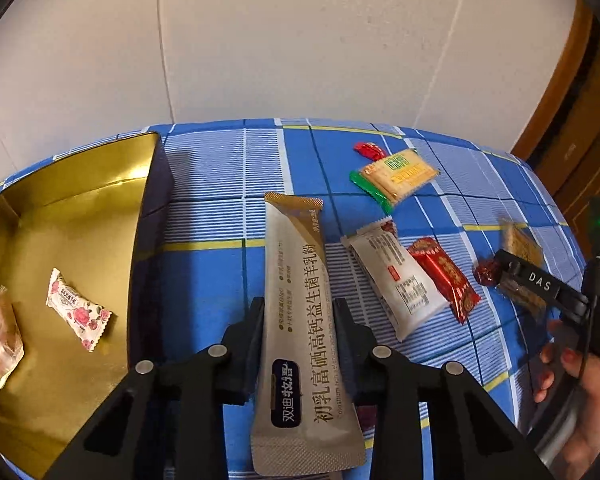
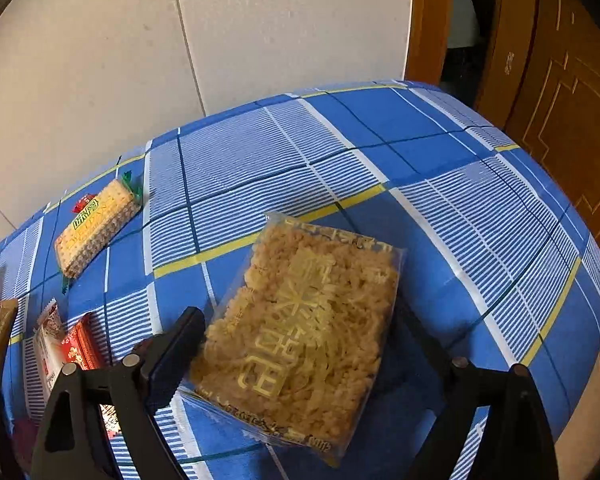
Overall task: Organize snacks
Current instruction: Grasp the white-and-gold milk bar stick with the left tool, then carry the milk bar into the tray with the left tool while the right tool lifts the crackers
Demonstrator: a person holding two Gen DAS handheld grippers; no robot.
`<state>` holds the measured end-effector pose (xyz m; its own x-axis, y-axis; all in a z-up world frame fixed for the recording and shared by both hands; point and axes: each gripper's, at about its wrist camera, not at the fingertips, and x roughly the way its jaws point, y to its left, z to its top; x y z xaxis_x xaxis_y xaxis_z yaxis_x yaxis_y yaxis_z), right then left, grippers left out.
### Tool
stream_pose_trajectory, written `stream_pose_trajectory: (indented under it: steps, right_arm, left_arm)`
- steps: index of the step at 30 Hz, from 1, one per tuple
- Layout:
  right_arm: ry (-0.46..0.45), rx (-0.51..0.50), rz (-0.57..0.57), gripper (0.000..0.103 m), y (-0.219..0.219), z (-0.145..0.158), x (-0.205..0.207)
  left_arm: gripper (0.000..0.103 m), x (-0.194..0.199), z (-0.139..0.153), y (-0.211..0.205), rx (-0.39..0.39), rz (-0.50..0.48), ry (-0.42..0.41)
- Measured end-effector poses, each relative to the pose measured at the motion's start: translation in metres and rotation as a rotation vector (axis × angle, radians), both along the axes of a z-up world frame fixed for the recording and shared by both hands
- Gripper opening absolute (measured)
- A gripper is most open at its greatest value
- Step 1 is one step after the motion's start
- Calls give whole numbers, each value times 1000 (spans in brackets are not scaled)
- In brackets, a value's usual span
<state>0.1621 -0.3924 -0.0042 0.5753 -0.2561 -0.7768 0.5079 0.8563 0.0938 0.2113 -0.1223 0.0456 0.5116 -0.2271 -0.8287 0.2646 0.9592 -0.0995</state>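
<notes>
my left tool [image 1: 298, 312] pinches a long gold-and-white milk powder sachet [image 1: 300, 320] just right of the gold tin [image 1: 148, 184], while my right tool [image 2: 300, 340] pinches a clear-wrapped crispy rice cake pack [image 2: 300, 336] above the checked desk [image 2: 460, 200].

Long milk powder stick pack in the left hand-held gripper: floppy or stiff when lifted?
The stick pack is probably semi-stiff: it looks filled and stays straight between the left hand-held gripper fingers. Its glossy film may slip. Its long ends may sag.
</notes>
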Motion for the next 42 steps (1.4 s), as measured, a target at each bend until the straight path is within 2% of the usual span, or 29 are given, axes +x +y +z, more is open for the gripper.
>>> stream_pose_trajectory:
  steps: [2, 4, 8, 14, 20, 28, 34, 42]
  right_arm:
    - [-5, 4, 5, 84, -2, 2, -4]
    - [-9, 15, 11, 83, -5, 2, -11]
    - [-26, 38, 13, 82, -13, 1, -25]
    - [-96, 170, -25, 82, -29, 1, -46]
    - [-112, 198, -56, 82, -39, 2, -52]
    - [-130, 222, -44, 82, -34, 1, -55]
    - [-164, 215, -15, 82, -20, 6, -61]
    - [-177, 213, -6, 82, -11, 8, -64]
  left_arm:
    - [32, -4, -1, -1, -5, -8, -7]
    - [32, -7, -2, -2, -7, -13, -7]
    - [31, -15, 2, -4, -28, -19, -33]
    - [31, -23, 13, 1, -86, -10, -43]
    - [31, -29, 30, 14, -150, -5, -81]
    - [31, -25, 43, 54, -209, 76, -98]
    - [31, -16, 46, 107, -278, 206, -90]
    - [31, -7, 43, 167, -279, 342, -105]
